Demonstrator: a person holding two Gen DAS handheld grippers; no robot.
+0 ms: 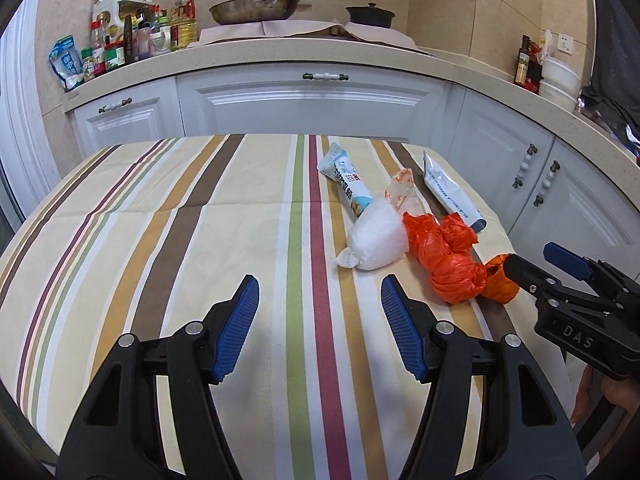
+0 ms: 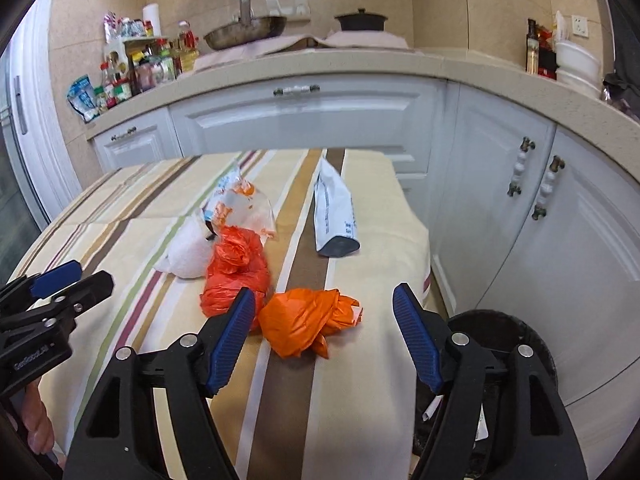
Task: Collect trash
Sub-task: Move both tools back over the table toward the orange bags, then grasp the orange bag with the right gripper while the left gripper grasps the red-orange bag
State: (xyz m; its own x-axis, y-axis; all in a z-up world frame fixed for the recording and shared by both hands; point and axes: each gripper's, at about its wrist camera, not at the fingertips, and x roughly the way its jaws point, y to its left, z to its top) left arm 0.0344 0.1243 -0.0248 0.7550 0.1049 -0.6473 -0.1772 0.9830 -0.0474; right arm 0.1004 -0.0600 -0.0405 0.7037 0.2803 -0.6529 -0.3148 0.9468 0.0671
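Trash lies on the striped tablecloth point(image 1: 160, 220): a white knotted bag point(image 1: 376, 240), a red-orange plastic bag point(image 1: 444, 256), a crumpled orange bag point(image 2: 308, 320), a clear wrapper with orange print point(image 1: 402, 192), a white-blue food packet point(image 1: 348, 180) and a white pouch point(image 2: 332, 212). My left gripper point(image 1: 320, 300) is open and empty, short of the white bag. My right gripper point(image 2: 324, 312) is open, its jaws either side of the orange bag point(image 1: 498, 280), close above it. It also shows in the left wrist view point(image 1: 536, 264).
A dark round bin point(image 2: 504, 344) stands on the floor just past the table's right edge. White cabinets point(image 1: 312, 108) and a counter with a wok point(image 1: 254, 8), pot point(image 1: 370, 14) and bottles point(image 1: 132, 40) lie beyond the table.
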